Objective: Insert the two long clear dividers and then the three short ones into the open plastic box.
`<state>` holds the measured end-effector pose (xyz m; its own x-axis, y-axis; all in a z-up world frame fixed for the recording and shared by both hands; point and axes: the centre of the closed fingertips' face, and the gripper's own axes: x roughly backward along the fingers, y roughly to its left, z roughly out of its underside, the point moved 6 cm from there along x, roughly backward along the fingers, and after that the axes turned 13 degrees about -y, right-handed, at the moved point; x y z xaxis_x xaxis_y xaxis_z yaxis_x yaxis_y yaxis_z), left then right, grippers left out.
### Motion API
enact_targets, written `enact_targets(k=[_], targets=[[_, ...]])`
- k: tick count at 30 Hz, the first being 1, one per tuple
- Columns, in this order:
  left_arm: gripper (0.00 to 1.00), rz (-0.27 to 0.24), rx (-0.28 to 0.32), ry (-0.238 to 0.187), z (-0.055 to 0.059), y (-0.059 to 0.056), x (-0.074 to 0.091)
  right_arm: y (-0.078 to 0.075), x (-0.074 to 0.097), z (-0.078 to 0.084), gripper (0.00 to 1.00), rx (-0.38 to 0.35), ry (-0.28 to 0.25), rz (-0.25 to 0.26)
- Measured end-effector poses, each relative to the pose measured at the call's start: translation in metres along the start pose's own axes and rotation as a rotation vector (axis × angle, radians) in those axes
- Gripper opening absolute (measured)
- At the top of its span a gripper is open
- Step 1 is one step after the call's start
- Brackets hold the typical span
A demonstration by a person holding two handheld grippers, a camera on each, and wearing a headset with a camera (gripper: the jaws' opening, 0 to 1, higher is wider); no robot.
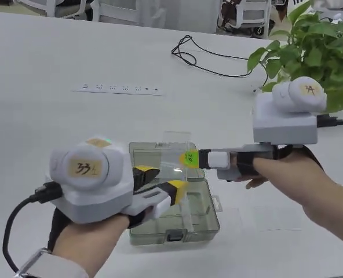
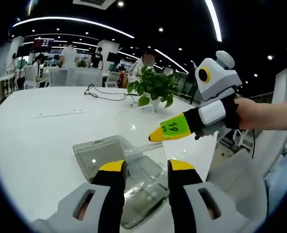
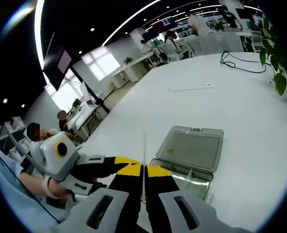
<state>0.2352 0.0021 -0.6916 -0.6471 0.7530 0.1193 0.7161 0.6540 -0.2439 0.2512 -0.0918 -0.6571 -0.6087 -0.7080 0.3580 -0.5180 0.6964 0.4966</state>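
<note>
- My right gripper (image 3: 144, 171) is clamped on a clear divider (image 1: 176, 155), which stands edge-on between its jaws.
- My left gripper (image 2: 144, 167) has its jaws apart, with the open plastic box (image 1: 151, 236) just ahead, beneath them.

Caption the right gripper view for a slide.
Right gripper, fingers shut on a clear divider seen edge-on, with the open plastic box lying ahead on the white table.

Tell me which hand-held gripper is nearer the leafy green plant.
Right. The right hand-held gripper sits close to the leafy green plant; the left hand-held gripper is farther off, nearer the person.
</note>
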Motion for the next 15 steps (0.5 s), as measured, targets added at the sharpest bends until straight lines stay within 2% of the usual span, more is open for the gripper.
enact_targets(k=[1, 4, 7, 11, 12, 15], targets=[[0.33, 0.02, -0.048, -0.005, -0.001, 0.001, 0.002, -0.002, 0.0, 0.0, 0.02, 0.002, 0.017, 0.017], [0.37, 0.061, -0.11, -0.003, -0.003, 0.002, 0.006, -0.005, 0.0, 0.0, 0.02, -0.04, 0.039, 0.042], [0.45, 0.116, -0.195, 0.02, -0.001, 0.005, 0.011, -0.01, 0.0, -0.004, 0.01, -0.047, 0.063, 0.06], [0.6, 0.192, -0.226, 0.019, 0.0, 0.005, 0.016, -0.013, -0.001, -0.009, 0.02, -0.065, 0.086, 0.068], [0.64, 0.218, -0.261, 0.012, 0.0, 0.006, 0.017, -0.016, -0.002, -0.009, 0.02, -0.085, 0.106, 0.09], [0.75, 0.24, -0.281, 0.031, 0.004, 0.011, 0.023, -0.015, -0.005, -0.011, 0.02, -0.094, 0.126, 0.093]])
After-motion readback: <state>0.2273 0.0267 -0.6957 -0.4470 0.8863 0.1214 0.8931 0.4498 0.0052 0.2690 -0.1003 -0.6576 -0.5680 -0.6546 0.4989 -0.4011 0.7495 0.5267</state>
